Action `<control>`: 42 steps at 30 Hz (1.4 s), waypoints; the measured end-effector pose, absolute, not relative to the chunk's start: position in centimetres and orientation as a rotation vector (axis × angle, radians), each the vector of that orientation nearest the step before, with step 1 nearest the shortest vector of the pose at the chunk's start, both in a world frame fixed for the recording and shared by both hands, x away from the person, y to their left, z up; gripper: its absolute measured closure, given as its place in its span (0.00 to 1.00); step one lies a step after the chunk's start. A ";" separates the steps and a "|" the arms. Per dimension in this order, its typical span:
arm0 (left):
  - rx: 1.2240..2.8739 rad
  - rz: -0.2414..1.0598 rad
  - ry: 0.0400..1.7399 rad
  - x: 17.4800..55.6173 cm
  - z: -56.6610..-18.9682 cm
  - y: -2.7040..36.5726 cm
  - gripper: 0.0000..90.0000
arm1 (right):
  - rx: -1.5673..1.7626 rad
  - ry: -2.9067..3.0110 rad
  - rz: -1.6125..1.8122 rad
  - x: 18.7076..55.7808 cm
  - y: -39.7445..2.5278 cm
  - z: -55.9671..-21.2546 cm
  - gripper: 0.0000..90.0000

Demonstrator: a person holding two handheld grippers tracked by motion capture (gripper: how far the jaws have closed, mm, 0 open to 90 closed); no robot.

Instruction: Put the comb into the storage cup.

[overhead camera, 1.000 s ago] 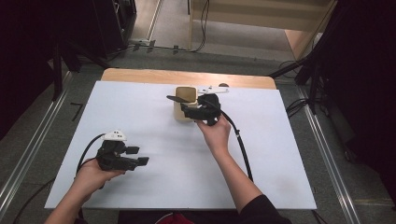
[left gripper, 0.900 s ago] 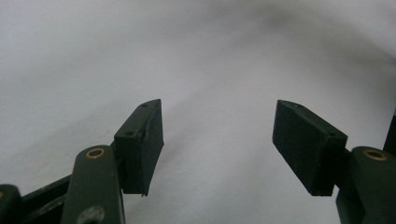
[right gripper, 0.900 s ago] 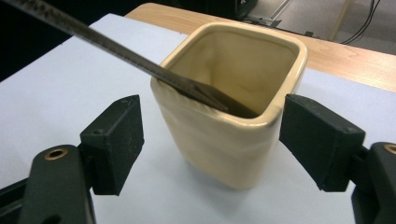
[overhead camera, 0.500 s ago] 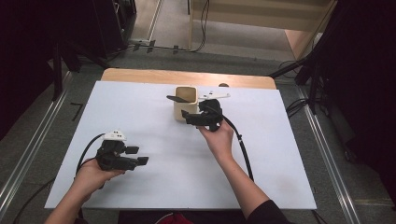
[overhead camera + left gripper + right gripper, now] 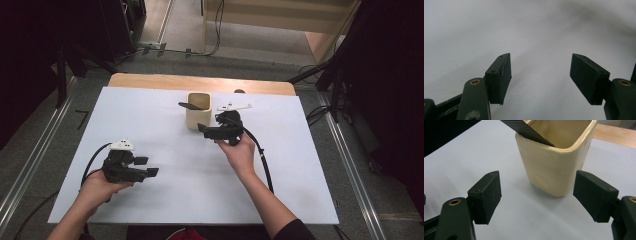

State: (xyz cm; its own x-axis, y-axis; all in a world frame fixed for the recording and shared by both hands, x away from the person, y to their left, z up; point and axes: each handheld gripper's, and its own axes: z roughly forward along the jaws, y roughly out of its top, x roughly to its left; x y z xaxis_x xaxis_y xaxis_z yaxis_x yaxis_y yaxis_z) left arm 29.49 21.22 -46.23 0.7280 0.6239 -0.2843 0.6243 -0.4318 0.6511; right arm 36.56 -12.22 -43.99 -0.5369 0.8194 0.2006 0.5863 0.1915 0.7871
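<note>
White table [image 5: 165,200], my right gripper [image 5: 537,195] fingers spread wide, cream cup [image 5: 554,160] upright dead ahead at upper centre, left gripper [image 5: 145,167] open, far off lower left.

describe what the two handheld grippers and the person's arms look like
Both grippers are black. The left gripper carries a white plate on top; the right gripper has a white plate beside it. Each trails a black cable. The fingers are blocky matte pads on arms with brass-coloured rivets. A dark sleeve covers the right upper arm.
</note>
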 end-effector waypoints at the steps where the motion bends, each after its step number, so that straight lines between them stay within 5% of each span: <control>1: 2.156 -0.001 0.940 29.5 -46.2 21.2 0.39 | 1.341 2.203 1.271 36.4 -12.4 -44.0 0.23; 42: 2.163 -0.002 0.932 29.7 -46.2 21.1 0.39 | 1.177 2.212 1.356 31.2 -17.5 -44.8 0.20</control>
State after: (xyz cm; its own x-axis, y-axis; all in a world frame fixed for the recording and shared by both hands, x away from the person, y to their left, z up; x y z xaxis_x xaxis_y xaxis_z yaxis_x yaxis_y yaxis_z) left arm 29.70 21.14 -46.19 0.7330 0.6193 -0.2814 0.6206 -0.4394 0.6494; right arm 31.24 -17.53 -44.80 -0.6237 0.7650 0.1607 0.4905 0.2230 0.8424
